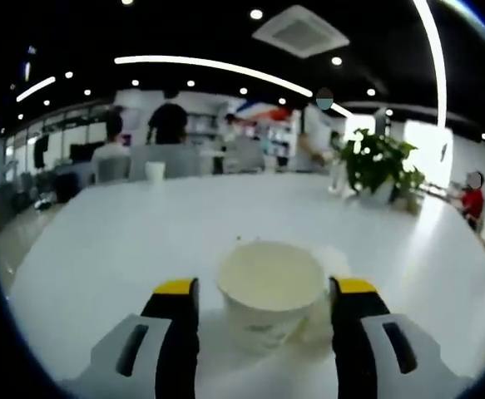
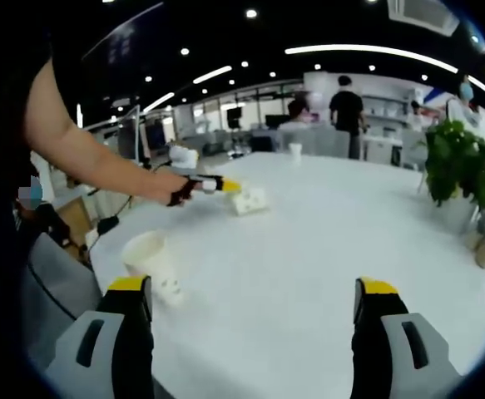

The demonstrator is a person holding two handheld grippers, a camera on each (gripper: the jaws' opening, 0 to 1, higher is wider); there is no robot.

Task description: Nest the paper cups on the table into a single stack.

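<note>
The left gripper (image 1: 263,312) brackets a paper cup (image 1: 270,291) with jaws spread, seemingly ready to grasp, while the right gripper (image 2: 250,312) waits released near another cup (image 2: 150,258).

In the left gripper view, our left gripper (image 1: 266,299) is held level, its jaws spread wide. In the right gripper view, our right gripper (image 2: 254,301) likewise has its jaws spread wide with nothing between them, and our left arm (image 2: 88,154) reaches out from the left, its hand (image 2: 165,188) gripping the other tool.
</note>
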